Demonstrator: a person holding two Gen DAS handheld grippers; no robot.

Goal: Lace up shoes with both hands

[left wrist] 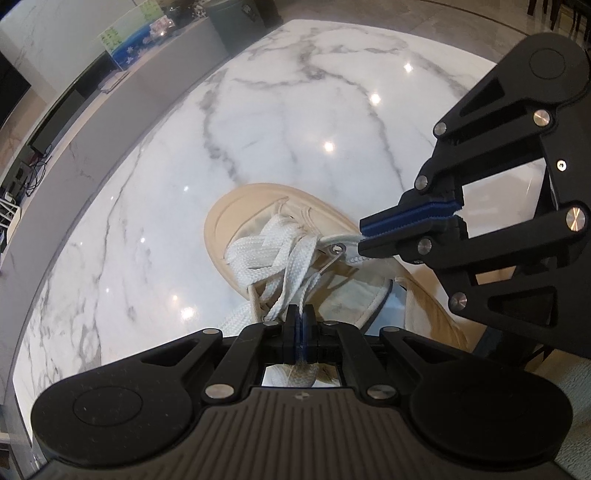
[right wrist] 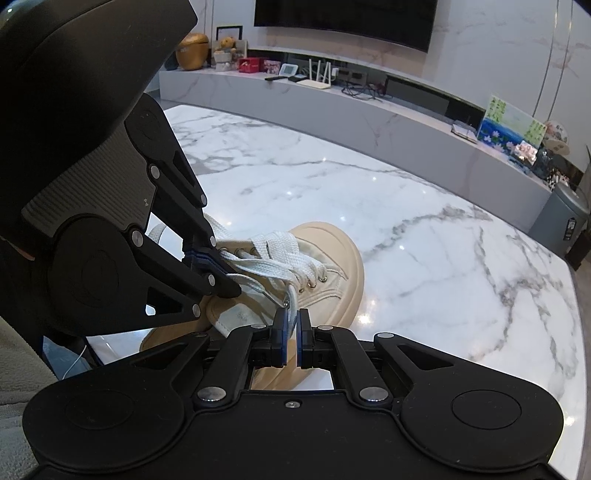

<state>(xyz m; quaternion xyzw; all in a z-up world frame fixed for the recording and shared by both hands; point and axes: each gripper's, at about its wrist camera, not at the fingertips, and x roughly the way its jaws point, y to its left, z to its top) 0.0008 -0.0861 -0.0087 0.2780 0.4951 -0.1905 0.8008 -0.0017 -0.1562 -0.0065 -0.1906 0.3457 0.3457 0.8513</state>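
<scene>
Shoe: a beige canvas sneaker (left wrist: 258, 206) with a thick, smooth, rounded rubber sole and toe, lying on the desk with its toe pointing away from the person; metal eyelets run down both sides of its opening.
Lace: a flat, woven white lace (left wrist: 266, 251), coarse in texture, crossing in loose bands over the tongue, with two free ends leading off to the two grippers.
Left gripper: (left wrist: 300, 321) black plastic linkage with blue ribbed pads; its fingers are pressed together on one lace end at the near side of the shoe, the strand passing between the pads.
Right gripper: (right wrist: 291, 317) same build; its fingers are nearly together, pinching a thin lace strand that runs up from an eyelet on the shoe's side.
Desk: polished white marble (right wrist: 424, 236) with grey veins, glossy enough to mirror ceiling lights; rounded edge.
Background: a long grey stone ledge (right wrist: 332, 99) carrying small boxes, a white router and cables, below a dark screen (right wrist: 343, 18).
</scene>
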